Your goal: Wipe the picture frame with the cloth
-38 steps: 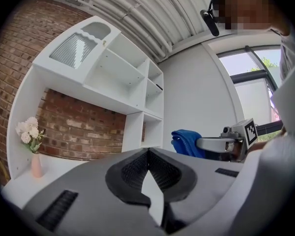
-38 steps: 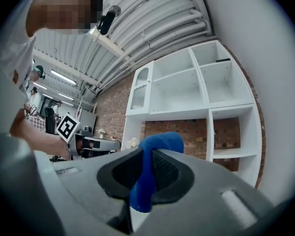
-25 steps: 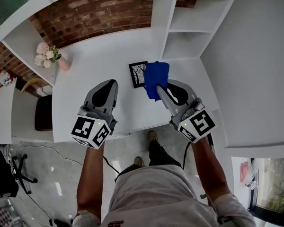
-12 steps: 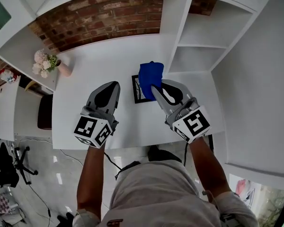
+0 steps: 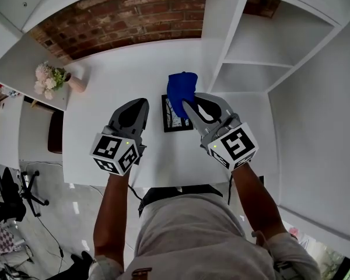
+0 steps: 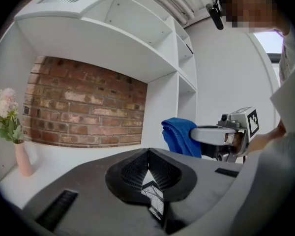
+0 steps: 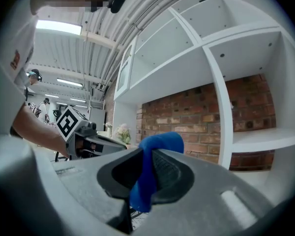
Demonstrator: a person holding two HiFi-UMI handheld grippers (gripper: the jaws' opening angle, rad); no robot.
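Observation:
A small black picture frame [image 5: 173, 120] with a tree print lies flat on the white desk [image 5: 111, 86]. My right gripper [image 5: 185, 101] is shut on a blue cloth [image 5: 180, 89] that bunches up above the frame's upper right part and hides it. In the right gripper view the cloth [image 7: 150, 173] hangs pinched between the jaws. My left gripper [image 5: 141, 102] hovers just left of the frame, shut with nothing in it. Through the notch behind the left gripper's [image 6: 148, 153] closed tips a piece of the frame [image 6: 154, 199] shows.
A pink vase of flowers [image 5: 52, 76] stands at the desk's far left. White shelf compartments [image 5: 251, 57] rise on the right, a brick wall [image 5: 116, 10] runs behind. A dark chair [image 5: 53, 139] sits left of the desk.
Both grippers have moved forward over the desk and lower. The cloth, carried by the right gripper, now hangs over the frame's upper right. The left gripper has come in beside the frame's left edge.

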